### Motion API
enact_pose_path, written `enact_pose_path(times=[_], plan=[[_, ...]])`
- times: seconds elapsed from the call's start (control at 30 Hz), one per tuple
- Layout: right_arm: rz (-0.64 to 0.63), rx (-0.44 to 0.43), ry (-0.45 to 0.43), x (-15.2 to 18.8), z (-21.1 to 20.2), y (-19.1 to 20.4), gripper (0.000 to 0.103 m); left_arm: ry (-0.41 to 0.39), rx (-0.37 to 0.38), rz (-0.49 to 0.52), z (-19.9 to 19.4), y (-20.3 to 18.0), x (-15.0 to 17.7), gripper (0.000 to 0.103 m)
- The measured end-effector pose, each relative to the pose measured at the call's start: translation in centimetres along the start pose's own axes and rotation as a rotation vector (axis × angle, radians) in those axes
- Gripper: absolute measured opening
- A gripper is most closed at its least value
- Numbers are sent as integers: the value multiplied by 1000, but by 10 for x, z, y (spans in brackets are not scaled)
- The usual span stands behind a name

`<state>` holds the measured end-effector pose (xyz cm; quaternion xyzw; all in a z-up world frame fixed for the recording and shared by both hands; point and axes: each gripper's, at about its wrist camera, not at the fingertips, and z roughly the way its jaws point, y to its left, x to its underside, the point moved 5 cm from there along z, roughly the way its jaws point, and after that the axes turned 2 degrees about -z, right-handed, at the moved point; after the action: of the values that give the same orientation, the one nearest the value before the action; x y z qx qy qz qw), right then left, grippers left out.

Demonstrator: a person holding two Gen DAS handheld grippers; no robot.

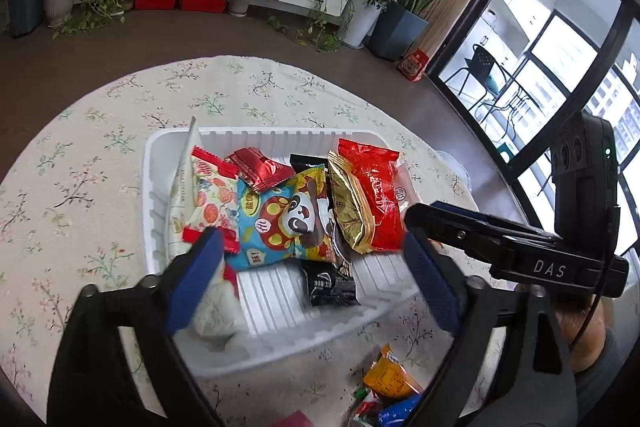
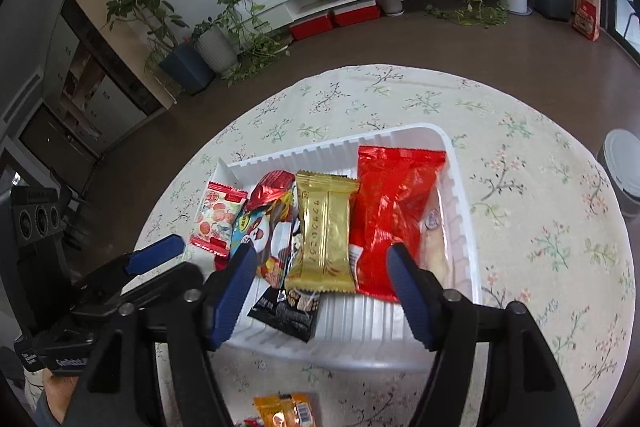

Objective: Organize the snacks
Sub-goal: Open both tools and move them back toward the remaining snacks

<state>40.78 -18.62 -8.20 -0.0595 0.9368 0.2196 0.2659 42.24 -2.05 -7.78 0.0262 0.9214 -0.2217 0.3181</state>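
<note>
Closest to the person, a few loose snack packets, one orange plastic packet [image 1: 390,373] among them, lie on the table [image 1: 80,163] with the flowery cloth, just outside the near edge of the white ribbed plastic tray [image 1: 150,187]. Both tongs hang above that near edge, side by side. The left tongs [image 1: 316,267] are spread wide with nothing between the blue pads. The right tongs [image 2: 320,287] are spread too, and they hold nothing. A little further, inside the tray, a small black packet [image 1: 330,285] lies near the front. Behind it sit the blue panda packet [image 1: 286,223], the gold foil packet [image 2: 324,235] and the big red packet [image 2: 394,211], packed close together, with their long sides running away from the person. The snacks still to be tidied lie below and behind the tongs, towards the person, so I think the tongs must come back and down to reach them. The orange packet looks nearer to the right tongs. Far off are green potted plants [image 2: 136,7].
</note>
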Motion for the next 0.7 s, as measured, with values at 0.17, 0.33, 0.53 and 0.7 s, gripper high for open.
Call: enact_pose_path(times=[0.17,0.33,0.53,0.7], plan=[[50,-23,-20,22,-23,-6,71,-35,-72,44,-35,-1,22,103],[44,-8,-49,60,-52,-3,71,-73,-115,43,-69,11,63,103],[4,20,-58,110,-73,18,71,-36,-118,-87,-92,33,121,103],[17,40,-54,147,-78,26,71,-21,-138,-138,-98,35,154,102]])
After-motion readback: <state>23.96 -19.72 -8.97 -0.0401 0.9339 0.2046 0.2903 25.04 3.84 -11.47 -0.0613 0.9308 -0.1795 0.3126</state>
